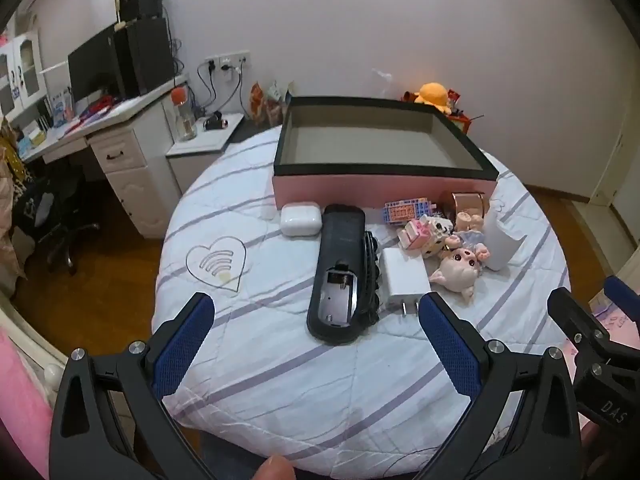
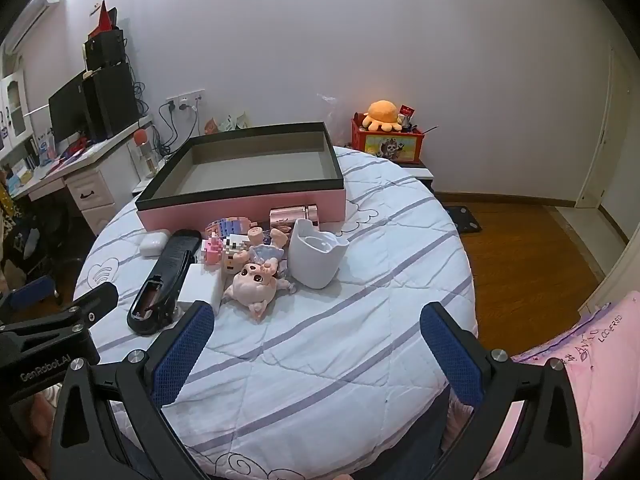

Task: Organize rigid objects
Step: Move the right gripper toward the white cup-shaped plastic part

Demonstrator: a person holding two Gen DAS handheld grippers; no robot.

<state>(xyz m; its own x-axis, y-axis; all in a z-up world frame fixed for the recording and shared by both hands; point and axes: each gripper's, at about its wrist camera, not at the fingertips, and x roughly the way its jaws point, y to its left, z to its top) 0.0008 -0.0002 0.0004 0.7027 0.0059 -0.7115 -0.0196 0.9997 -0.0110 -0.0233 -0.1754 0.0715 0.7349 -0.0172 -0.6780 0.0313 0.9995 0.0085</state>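
An empty pink box with a black rim [image 1: 380, 186] [image 2: 240, 210] stands at the far side of the round quilted bed. In front of it lie a white earbud case [image 1: 301, 221] [image 2: 154, 243], a black remote with its battery bay open [image 1: 340, 272] [image 2: 166, 276], a black comb [image 1: 370, 276], a white charger [image 1: 404, 280] [image 2: 202, 282], block toys [image 1: 408, 212] [image 2: 224, 240], a pig figurine [image 1: 460, 270] [image 2: 254, 282], a rose-gold case [image 1: 468, 202] [image 2: 294, 214] and a white cup [image 1: 500, 240] [image 2: 316, 256]. My left gripper [image 1: 316, 316] is open above the near end of the remote. My right gripper [image 2: 316, 324] is open over bare quilt, nearer than the pile.
A white desk with monitor and speakers [image 1: 108, 80] [image 2: 92, 112] and a nightstand [image 1: 200, 148] stand to the left. A red toy box with an orange plush [image 2: 386, 136] stands behind the bed. Wooden floor [image 2: 528, 272] lies to the right. The right gripper's body [image 1: 592, 344] shows in the left wrist view.
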